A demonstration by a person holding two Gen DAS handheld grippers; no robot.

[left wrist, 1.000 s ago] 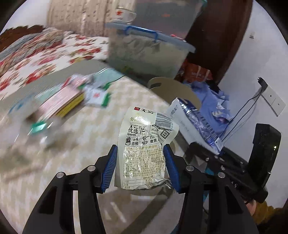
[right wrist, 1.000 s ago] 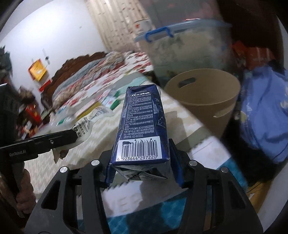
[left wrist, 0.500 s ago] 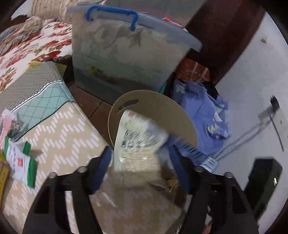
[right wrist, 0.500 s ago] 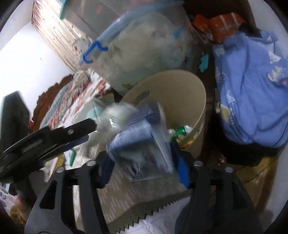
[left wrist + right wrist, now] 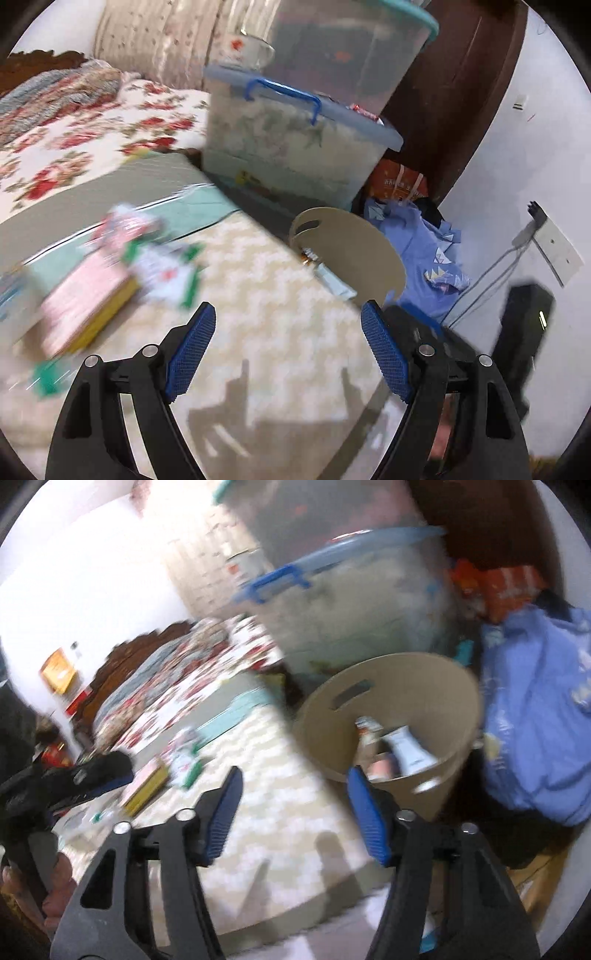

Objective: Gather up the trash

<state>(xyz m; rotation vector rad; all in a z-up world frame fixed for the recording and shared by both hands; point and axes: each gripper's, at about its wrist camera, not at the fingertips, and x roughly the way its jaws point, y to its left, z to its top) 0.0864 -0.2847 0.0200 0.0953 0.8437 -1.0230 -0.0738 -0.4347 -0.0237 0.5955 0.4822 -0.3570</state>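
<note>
My left gripper [image 5: 289,306] is empty and its jaws are opening above the beige zigzag mat [image 5: 266,280]. My right gripper [image 5: 294,773] is also empty, its jaws closing, just left of the tan bin [image 5: 406,686]. Inside the bin lie a blue-and-white carton [image 5: 410,751] and a crumpled wrapper [image 5: 365,727]. In the left wrist view the tan bin [image 5: 354,254] stands past the mat's right edge. Loose trash lies on the mat at left: a pink and yellow pack [image 5: 88,299] and a white-green wrapper [image 5: 170,269], both blurred.
A clear storage box with a blue handle [image 5: 295,147] stands behind the bin, a second tub stacked on it. Blue cloth [image 5: 424,254] is heaped right of the bin. A floral bed [image 5: 74,140] lies at the far left. Wall socket and cables [image 5: 546,236] are on the right.
Both grippers let go over the bin: the wrapper left the left one, the carton left the right one. Both then pulled back from the bin, over the mat.
</note>
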